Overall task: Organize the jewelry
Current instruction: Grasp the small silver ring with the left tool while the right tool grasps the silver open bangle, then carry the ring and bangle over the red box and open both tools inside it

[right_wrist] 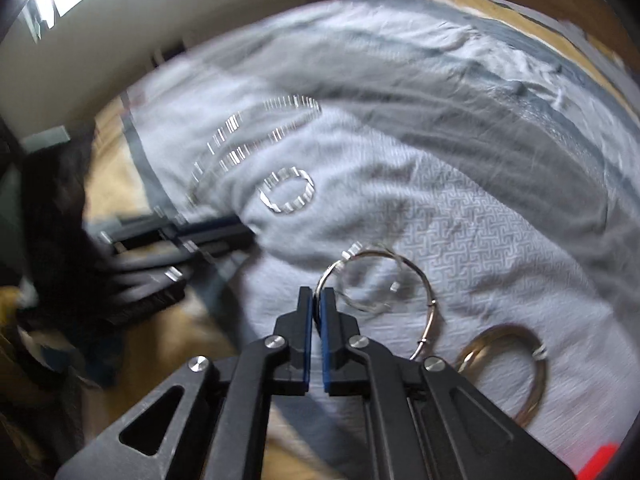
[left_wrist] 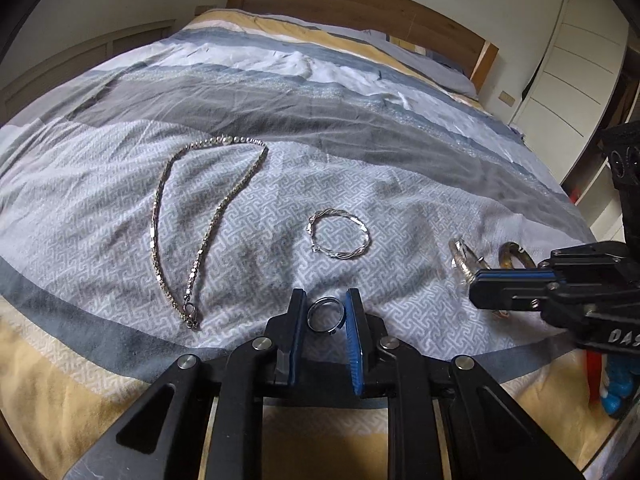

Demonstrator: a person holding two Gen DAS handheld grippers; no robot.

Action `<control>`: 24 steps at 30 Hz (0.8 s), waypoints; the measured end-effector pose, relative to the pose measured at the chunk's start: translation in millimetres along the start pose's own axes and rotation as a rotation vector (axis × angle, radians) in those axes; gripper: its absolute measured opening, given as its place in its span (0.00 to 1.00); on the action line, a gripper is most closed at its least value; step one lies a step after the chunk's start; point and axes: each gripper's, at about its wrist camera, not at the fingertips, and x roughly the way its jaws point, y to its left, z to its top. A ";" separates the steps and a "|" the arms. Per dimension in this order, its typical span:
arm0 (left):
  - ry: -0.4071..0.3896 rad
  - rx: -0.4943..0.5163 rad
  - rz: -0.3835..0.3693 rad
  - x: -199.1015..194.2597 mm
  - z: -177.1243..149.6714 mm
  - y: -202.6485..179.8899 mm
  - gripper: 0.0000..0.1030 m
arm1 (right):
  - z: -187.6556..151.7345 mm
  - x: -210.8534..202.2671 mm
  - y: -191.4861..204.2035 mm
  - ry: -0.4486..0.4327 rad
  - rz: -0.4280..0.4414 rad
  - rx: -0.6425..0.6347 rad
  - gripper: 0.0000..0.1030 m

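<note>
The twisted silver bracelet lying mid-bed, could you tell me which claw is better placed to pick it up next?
Neither is free, but the left claw sits directly below the twisted bracelet, pinching only a small ring. The right claw is off to the side, shut on a thin wire bangle. Left, I'd judge.

Bedroom, bed (left_wrist: 320, 92) (wooden headboard (left_wrist: 360, 4)), wardrobe (left_wrist: 576, 64)
</note>
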 end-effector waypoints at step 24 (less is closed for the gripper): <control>-0.097 0.166 -0.171 -143.9 -4.4 -106.6 0.19 | -103.0 -203.0 41.8 -0.359 -0.017 0.272 0.03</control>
